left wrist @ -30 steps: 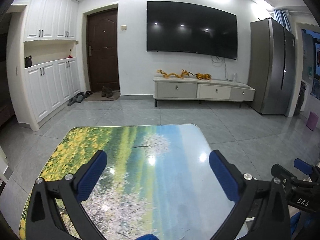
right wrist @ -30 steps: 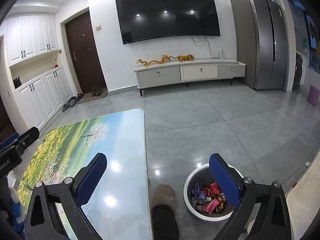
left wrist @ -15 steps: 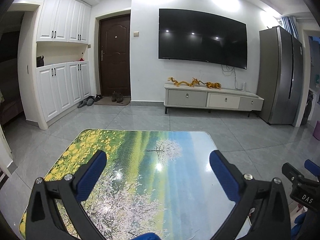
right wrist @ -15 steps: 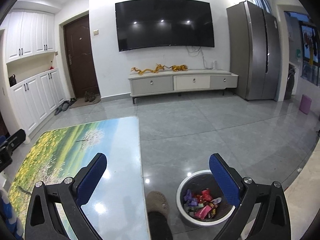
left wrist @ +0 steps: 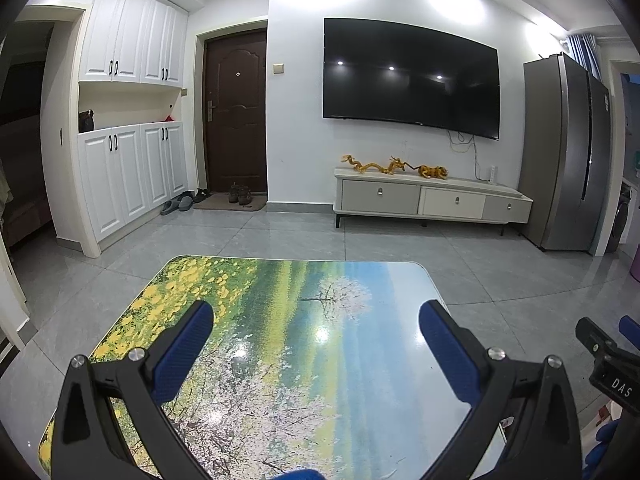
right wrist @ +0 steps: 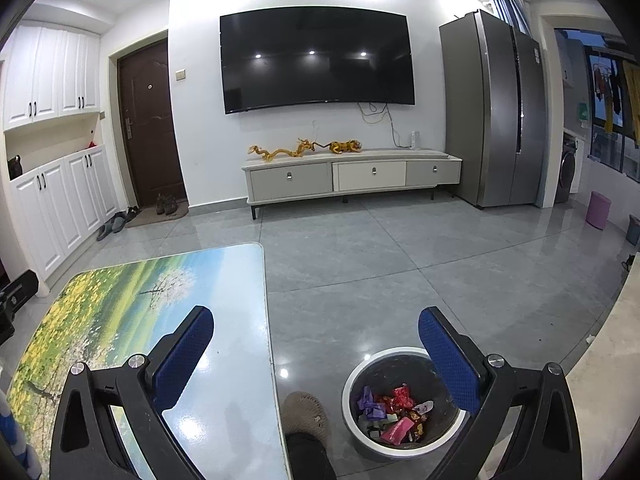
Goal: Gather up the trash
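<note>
A round grey trash bin [right wrist: 362,440] stands on the floor right of the table and holds several colourful wrappers [right wrist: 394,412]. My right gripper [right wrist: 316,344] is open and empty, held above the table's right edge and the bin. My left gripper [left wrist: 316,344] is open and empty above the table [left wrist: 280,300], whose top shows a landscape print; the table also shows in the right wrist view [right wrist: 120,300]. Part of the right gripper [left wrist: 608,364] shows at the right edge of the left wrist view. I see no loose trash on the table.
A foot in a beige slipper [right wrist: 306,412] is between table and bin. A TV cabinet [right wrist: 352,176], wall TV [right wrist: 316,56], fridge [right wrist: 492,108], white cupboards [left wrist: 128,128] and a dark door [left wrist: 236,112] line the far walls. A purple bin [right wrist: 598,210] stands far right.
Both grippers have tilted up and risen slightly; the room's far wall sits lower in view. Both stay open and empty.
</note>
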The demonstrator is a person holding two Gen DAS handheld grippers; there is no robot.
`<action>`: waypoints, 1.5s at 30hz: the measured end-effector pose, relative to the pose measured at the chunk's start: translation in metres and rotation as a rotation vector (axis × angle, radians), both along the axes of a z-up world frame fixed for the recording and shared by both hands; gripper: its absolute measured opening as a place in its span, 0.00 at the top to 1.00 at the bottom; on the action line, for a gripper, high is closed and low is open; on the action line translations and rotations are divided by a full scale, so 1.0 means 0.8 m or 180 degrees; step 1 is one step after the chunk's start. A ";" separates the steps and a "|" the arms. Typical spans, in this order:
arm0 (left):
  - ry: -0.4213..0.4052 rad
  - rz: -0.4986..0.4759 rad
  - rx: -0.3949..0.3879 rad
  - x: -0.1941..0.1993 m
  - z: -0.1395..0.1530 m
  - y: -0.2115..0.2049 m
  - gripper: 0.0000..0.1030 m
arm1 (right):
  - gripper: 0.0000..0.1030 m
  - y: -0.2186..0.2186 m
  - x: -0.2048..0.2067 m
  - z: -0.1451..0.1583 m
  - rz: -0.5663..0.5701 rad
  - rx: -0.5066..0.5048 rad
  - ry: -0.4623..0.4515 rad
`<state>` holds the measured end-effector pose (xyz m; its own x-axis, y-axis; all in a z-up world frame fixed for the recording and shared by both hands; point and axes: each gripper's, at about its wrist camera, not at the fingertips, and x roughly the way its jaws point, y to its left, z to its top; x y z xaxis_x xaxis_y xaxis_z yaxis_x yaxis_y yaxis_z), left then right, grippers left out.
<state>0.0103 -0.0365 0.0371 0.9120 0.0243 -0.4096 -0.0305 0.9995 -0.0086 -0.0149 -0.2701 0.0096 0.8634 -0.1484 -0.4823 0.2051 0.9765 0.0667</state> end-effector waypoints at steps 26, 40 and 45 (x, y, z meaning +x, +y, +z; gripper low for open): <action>0.0093 -0.0051 0.0009 0.008 -0.009 0.001 0.00 | 0.00 -0.017 -0.003 -0.011 -0.0172 0.0008 -0.0037; 0.0125 -0.0058 0.0019 0.010 -0.014 0.000 0.00 | 0.00 -0.019 -0.006 -0.015 -0.0214 -0.0007 -0.0016; 0.0125 -0.0058 0.0020 0.009 -0.015 0.000 0.00 | 0.00 -0.020 -0.005 -0.016 -0.0233 -0.0011 0.0000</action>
<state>0.0175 -0.0362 0.0253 0.8955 0.0106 -0.4450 -0.0126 0.9999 -0.0016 -0.0193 -0.2863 -0.0034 0.8502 -0.2128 -0.4816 0.2760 0.9591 0.0635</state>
